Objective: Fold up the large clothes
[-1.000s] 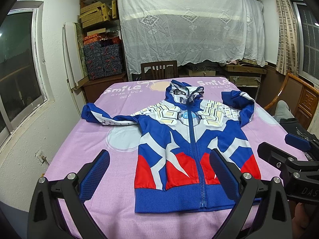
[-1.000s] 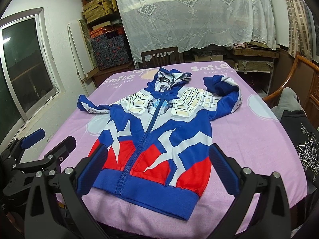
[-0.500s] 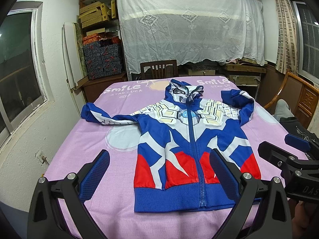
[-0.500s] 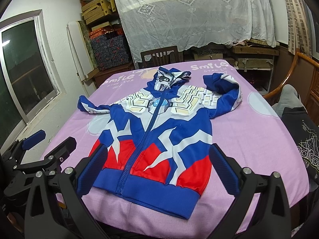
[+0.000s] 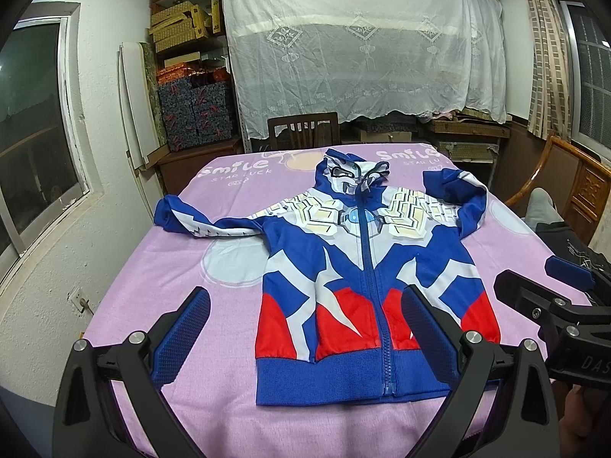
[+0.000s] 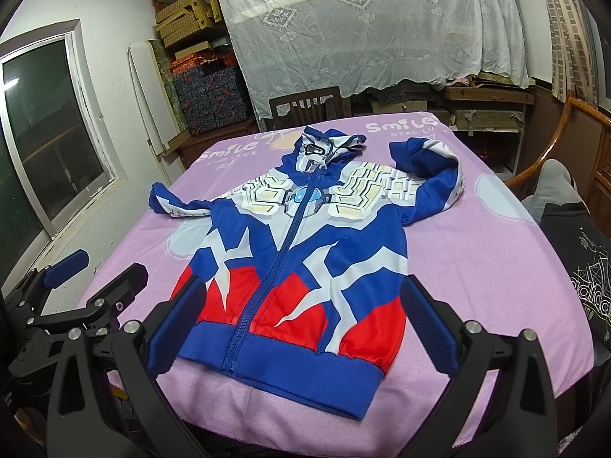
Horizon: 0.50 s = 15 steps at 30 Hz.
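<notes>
Blue, red and white in glossy printed panels, the zip-up hoodie (image 5: 366, 267) lies face up and spread flat on the lilac tablecloth (image 5: 172, 305), in the same place as in the earlier frames; across them nothing on the cloth has shifted. Only the right wrist view has changed a little, with the garment sitting slightly higher in it than a second ago, while the left wrist view is practically unchanged. The hoodie's ribbed blue hem faces the grippers near the table's front edge, its zipper runs straight up the middle to a crumpled hood with a printed mask, and the chest carries pale yellow blocky plates around a round blue emblem. One sleeve stretches out sideways toward the window side of the table; the other is bent back on itself by the hood. The cloth is soft and slightly nubby, printed with pale circles and the word "Smile". The left gripper (image 5: 305, 336) hovers short of the hem with its fingers spread wide, holding nothing, their blue pads finely textured on black arms. The right gripper (image 6: 301, 324) is likewise spread wide and empty over the hem. Behind the table stand a dark wooden chair (image 5: 303, 129) and a white lace sheet (image 5: 362, 38) draped over shelving.
</notes>
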Each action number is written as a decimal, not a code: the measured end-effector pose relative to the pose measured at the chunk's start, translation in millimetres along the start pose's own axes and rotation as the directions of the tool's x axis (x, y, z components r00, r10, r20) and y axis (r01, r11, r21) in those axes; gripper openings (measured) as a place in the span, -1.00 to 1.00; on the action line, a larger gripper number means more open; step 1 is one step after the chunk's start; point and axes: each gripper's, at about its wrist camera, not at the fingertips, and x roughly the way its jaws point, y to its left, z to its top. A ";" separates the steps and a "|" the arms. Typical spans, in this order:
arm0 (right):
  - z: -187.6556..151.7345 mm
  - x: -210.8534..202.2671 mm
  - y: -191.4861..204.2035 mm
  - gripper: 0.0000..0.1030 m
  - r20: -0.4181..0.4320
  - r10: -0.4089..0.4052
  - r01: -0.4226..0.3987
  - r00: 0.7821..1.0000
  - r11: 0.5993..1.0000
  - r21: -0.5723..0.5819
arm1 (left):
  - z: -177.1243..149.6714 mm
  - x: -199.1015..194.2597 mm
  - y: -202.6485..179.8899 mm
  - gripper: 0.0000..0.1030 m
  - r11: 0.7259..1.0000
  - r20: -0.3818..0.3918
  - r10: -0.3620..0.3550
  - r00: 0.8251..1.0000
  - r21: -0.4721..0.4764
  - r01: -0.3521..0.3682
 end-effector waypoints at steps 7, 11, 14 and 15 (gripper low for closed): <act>-0.5 1.2 -0.1 0.92 -0.001 0.000 0.000 1.000 1.000 0.000 | -1.1 0.2 0.1 0.93 1.000 0.001 -0.002 1.000 -0.003 0.002; -0.5 1.2 -0.1 0.92 -0.001 -0.001 0.001 1.000 1.000 0.001 | -3.2 -0.7 0.3 0.93 1.000 0.003 -0.002 1.000 -0.001 0.002; -1.1 1.0 0.5 0.92 0.000 0.000 0.000 1.000 1.000 0.003 | -3.1 -0.6 0.0 0.93 1.000 0.003 -0.001 1.000 -0.002 0.001; -0.8 1.1 0.3 0.92 -0.001 0.000 0.000 1.000 1.000 0.002 | -2.6 0.1 0.0 0.93 1.000 0.003 -0.003 1.000 -0.004 0.003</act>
